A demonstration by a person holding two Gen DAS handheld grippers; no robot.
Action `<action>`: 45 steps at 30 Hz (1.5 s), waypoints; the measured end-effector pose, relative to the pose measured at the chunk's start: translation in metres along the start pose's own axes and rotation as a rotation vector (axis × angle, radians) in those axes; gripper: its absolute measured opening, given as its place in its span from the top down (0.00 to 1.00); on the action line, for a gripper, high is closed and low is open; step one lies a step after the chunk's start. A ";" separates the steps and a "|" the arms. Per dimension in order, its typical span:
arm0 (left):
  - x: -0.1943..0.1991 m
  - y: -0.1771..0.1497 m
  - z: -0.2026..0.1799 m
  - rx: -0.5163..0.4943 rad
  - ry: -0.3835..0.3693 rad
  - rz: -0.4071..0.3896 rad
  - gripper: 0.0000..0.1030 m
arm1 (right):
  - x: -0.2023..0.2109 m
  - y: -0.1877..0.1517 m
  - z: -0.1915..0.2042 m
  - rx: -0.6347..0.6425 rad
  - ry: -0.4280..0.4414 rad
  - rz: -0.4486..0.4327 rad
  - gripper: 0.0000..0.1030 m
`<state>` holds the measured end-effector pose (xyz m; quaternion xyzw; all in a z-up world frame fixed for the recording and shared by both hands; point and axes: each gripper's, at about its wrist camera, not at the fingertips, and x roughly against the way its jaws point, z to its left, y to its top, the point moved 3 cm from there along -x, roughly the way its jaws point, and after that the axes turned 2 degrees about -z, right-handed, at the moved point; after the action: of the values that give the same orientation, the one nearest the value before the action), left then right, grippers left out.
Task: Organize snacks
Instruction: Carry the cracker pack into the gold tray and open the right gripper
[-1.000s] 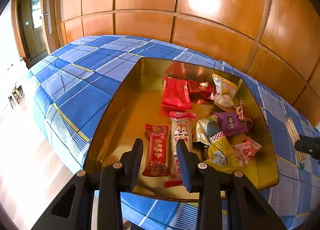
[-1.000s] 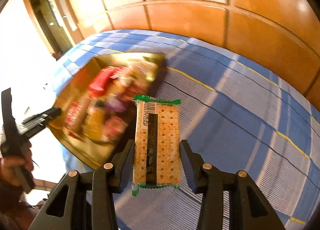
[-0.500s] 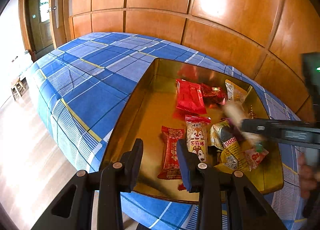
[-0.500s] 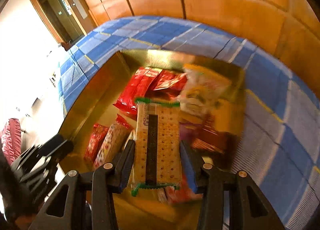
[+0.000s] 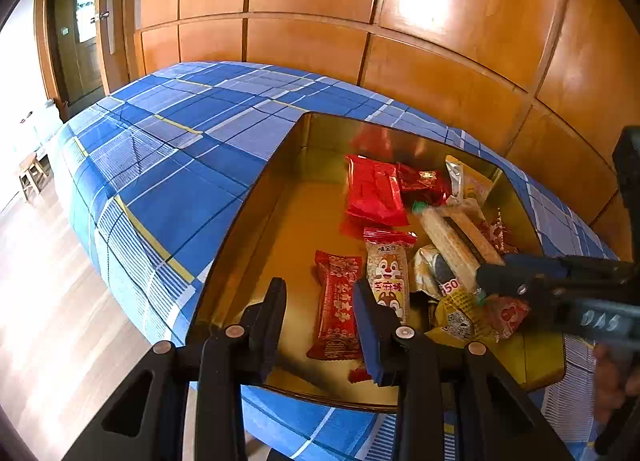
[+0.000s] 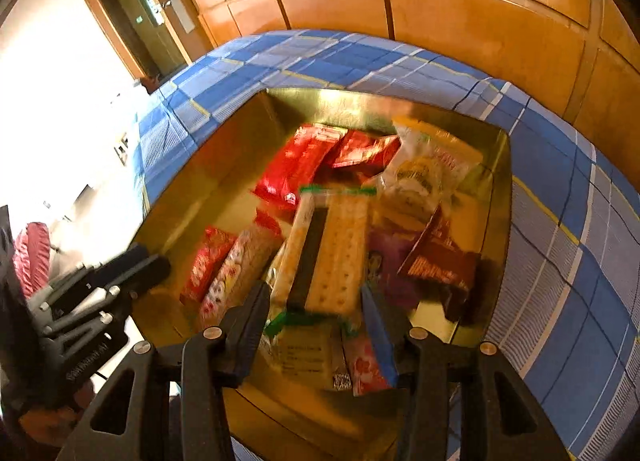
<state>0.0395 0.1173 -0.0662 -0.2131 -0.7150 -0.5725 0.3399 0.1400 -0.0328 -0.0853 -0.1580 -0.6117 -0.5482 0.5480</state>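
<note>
A gold tin tray point(image 5: 256, 221) point(image 6: 180, 197) on the blue plaid table holds several wrapped snacks. The cracker packet point(image 6: 328, 253) with green ends lies tilted on the snack pile, also in the left wrist view point(image 5: 452, 241). My right gripper point(image 6: 316, 325) is open just behind the packet, its fingers apart from it; it shows from the right in the left wrist view point(image 5: 500, 281). My left gripper point(image 5: 320, 317) is open and empty over the tray's near edge, above a red bar point(image 5: 336, 309) and a squirrel-print bar point(image 5: 388, 277).
The blue plaid cloth point(image 5: 168, 181) covers the table, which drops off to a wooden floor point(image 5: 52, 321) at left. Wood-panel wall point(image 5: 400, 21) stands behind. Red packets point(image 5: 372, 193) and a yellow pouch point(image 6: 424, 173) lie at the tray's far end.
My right gripper moved over the tray, opened and let the cracker packet go onto the snack pile. My left gripper stayed open and shifted slightly.
</note>
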 end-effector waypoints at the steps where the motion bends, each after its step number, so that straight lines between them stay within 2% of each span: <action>1: 0.000 0.000 -0.001 -0.003 -0.001 0.000 0.66 | -0.002 0.001 0.001 0.000 -0.009 -0.005 0.55; 4: 0.002 0.000 -0.003 -0.008 0.000 0.000 0.65 | -0.007 0.008 0.002 -0.008 -0.028 -0.037 0.56; 6: 0.004 0.000 -0.003 -0.011 0.000 -0.004 0.61 | -0.011 0.014 0.002 -0.018 -0.033 -0.039 0.56; 11: 0.003 0.000 -0.006 -0.019 -0.003 -0.002 0.61 | -0.021 0.020 0.003 -0.015 -0.048 -0.038 0.56; 14: 0.005 -0.001 -0.009 -0.025 -0.005 -0.003 0.61 | -0.021 0.018 0.002 -0.025 -0.036 -0.033 0.54; 17: 0.006 -0.001 -0.011 -0.027 -0.005 -0.006 0.56 | -0.016 0.014 0.000 -0.046 -0.025 -0.032 0.54; 26: 0.009 -0.002 -0.012 -0.029 -0.003 -0.014 0.53 | 0.011 -0.006 0.004 -0.041 -0.020 -0.088 0.54; 28: 0.010 -0.002 -0.014 -0.034 -0.004 -0.016 0.52 | 0.011 -0.008 0.006 -0.031 -0.025 -0.092 0.62; 35: 0.018 -0.003 -0.022 -0.056 -0.011 -0.028 0.48 | -0.013 -0.016 0.009 -0.022 -0.034 -0.019 0.64; 43: 0.024 -0.003 -0.027 -0.072 -0.008 -0.038 0.47 | 0.000 -0.023 0.007 -0.031 -0.027 -0.055 0.63; 45: 0.025 -0.003 -0.029 -0.076 -0.009 -0.040 0.44 | 0.007 -0.024 0.006 -0.039 -0.034 -0.076 0.63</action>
<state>0.0274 0.0861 -0.0469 -0.2140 -0.6985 -0.6050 0.3167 0.1154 -0.0388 -0.0901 -0.1544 -0.6156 -0.5779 0.5131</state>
